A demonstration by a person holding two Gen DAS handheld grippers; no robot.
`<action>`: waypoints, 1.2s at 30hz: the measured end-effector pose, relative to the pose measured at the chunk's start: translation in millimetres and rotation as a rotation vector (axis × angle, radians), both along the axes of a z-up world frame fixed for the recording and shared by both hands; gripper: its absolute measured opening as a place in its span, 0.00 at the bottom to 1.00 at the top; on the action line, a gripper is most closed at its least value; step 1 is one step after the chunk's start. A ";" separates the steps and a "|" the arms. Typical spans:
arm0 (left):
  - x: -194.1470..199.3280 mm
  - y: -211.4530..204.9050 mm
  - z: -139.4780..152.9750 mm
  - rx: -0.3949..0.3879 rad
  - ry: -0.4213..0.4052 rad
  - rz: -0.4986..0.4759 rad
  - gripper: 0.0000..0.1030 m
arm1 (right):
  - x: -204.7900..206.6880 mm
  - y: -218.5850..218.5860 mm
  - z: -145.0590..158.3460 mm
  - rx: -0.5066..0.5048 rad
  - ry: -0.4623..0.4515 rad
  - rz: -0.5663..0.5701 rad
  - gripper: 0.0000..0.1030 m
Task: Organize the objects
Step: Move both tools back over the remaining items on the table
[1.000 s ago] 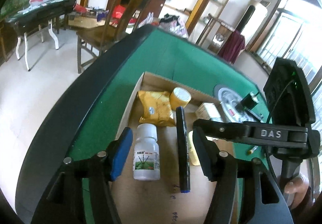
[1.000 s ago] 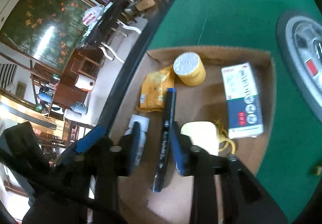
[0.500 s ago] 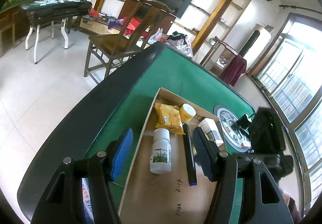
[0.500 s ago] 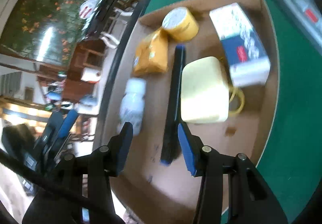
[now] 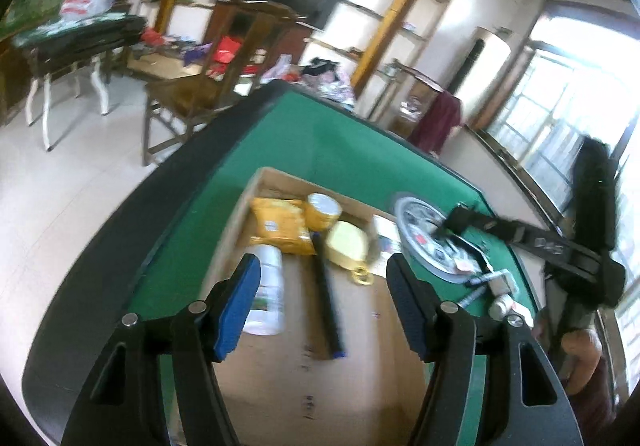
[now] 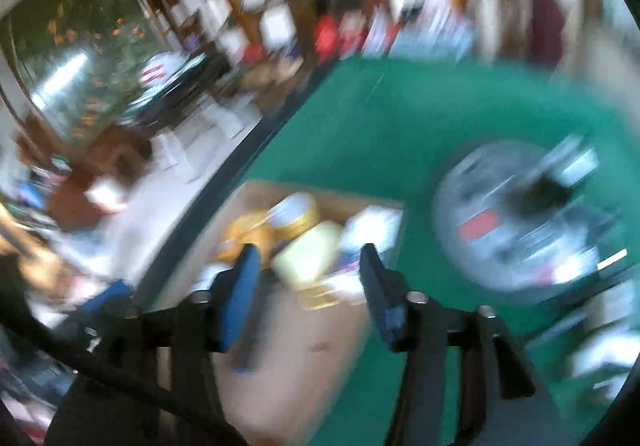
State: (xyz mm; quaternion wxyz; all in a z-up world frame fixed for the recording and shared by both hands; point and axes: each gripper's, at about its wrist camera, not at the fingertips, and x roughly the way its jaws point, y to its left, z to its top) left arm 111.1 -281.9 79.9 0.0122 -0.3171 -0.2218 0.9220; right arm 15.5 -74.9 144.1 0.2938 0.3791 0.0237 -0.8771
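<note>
A shallow cardboard tray (image 5: 300, 386) lies on green felt. It holds a white bottle (image 5: 268, 294), a black marker (image 5: 326, 310), a yellow packet (image 5: 280, 224), a tape roll (image 5: 323, 209), a pale yellow block (image 5: 346, 242) and a white and blue box (image 5: 386, 236). My left gripper (image 5: 322, 266) hovers above the tray's near half, its jaws opening, touching nothing. The right wrist view is badly blurred. My right gripper (image 6: 309, 252) is lifted over the tray (image 6: 320, 358), jaws opening, with nothing between the pads; the pale yellow block (image 6: 310, 258) lies below.
A round grey disc (image 5: 424, 230) with small parts sits right of the tray, also blurred in the right wrist view (image 6: 520, 217). A small bottle (image 5: 500, 306) and pens lie by it. A hand (image 5: 580, 346) holds the right tool. The table's dark edge (image 5: 132, 213) runs left.
The right gripper let go of the black marker, opened and rose away toward the disc side. The left gripper drew back and up, so the tray looks smaller.
</note>
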 end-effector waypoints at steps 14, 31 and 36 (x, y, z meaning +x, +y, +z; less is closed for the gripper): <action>-30.6 175.4 2.4 -0.148 -0.084 -0.369 0.61 | -5.7 219.0 -26.2 -0.023 0.009 -0.461 1.00; -137.3 308.9 -63.6 -0.492 -0.222 -0.524 0.60 | -5.2 356.7 -64.5 -0.353 0.000 -0.737 1.00; -153.4 323.4 -74.3 -0.525 -0.234 -0.533 0.54 | -9.5 347.7 -67.5 -0.364 -0.048 -0.697 1.00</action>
